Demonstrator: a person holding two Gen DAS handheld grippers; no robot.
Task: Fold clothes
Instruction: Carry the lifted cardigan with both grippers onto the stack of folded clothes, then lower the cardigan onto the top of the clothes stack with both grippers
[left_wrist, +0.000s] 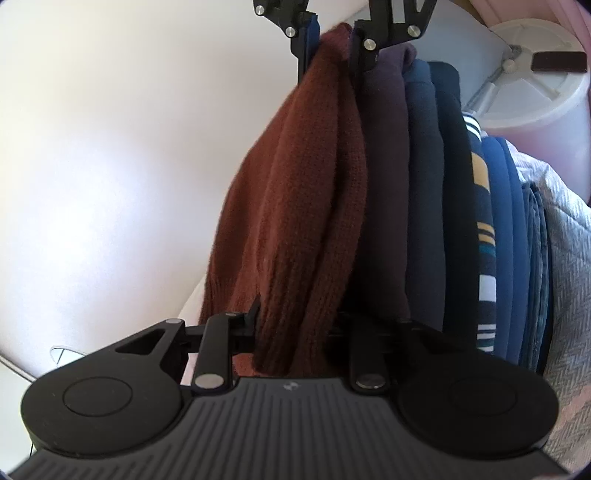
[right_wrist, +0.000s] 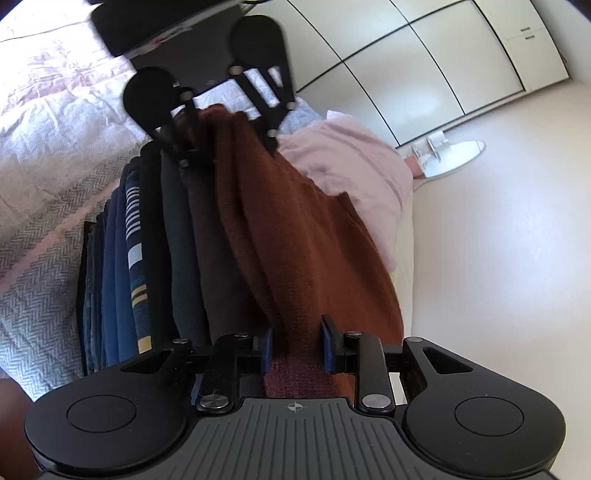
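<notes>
A folded rust-brown knit sweater lies against a pile of folded dark clothes. My left gripper is shut on one end of the sweater. The right gripper shows at the top of that view, shut on the far end. In the right wrist view my right gripper clamps the sweater between its blue pads. The left gripper shows at the far end. The pile of navy, blue and striped clothes sits to the left.
The pile rests on a grey herringbone bedspread. A pink blanket lies beyond the sweater. White wardrobe doors and a pale floor are at right. A white round object is at upper right.
</notes>
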